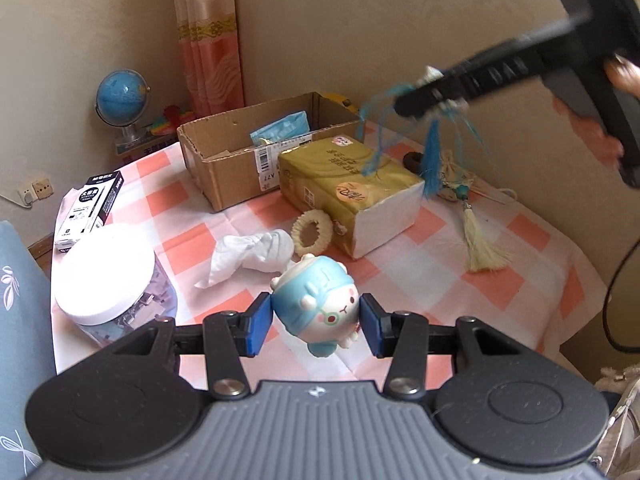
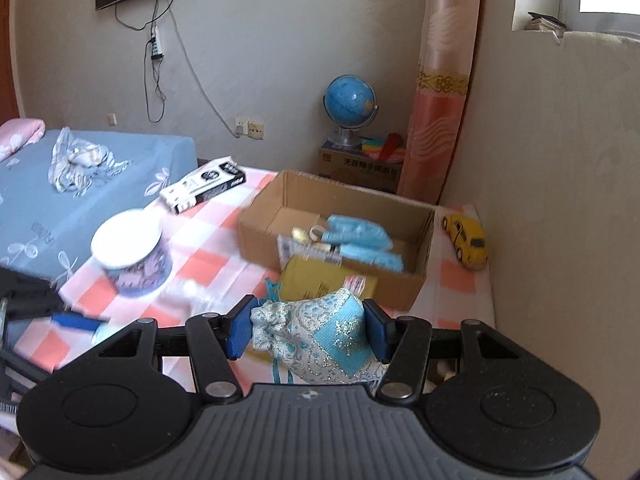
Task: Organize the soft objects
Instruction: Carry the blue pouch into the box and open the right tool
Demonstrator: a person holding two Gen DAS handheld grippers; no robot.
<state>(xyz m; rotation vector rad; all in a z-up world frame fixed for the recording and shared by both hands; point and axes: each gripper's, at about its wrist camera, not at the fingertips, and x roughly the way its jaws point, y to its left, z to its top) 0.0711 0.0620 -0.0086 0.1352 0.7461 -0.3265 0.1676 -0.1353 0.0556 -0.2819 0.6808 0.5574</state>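
Note:
My left gripper (image 1: 316,322) is shut on a soft blue and white plush toy (image 1: 318,306), held just above the checked tablecloth (image 1: 500,280). My right gripper (image 2: 306,330) is shut on a blue and silver sachet pouch (image 2: 320,340), held in the air above the table; it also shows in the left wrist view (image 1: 430,96) with blue tassels hanging down. An open cardboard box (image 1: 240,160) stands at the back of the table and holds blue packets (image 2: 360,240). A white cloth (image 1: 252,256), a cream fluffy ring (image 1: 312,230) and a beige sachet with a tassel (image 1: 460,188) lie on the table.
A yellow tissue pack (image 1: 348,184) lies in front of the box. A white-lidded jar (image 1: 108,280) and a black and white pen box (image 1: 90,208) stand at the left. A yellow toy car (image 2: 468,240) sits by the wall. A bed (image 2: 80,188) and a globe (image 2: 350,100) are beyond.

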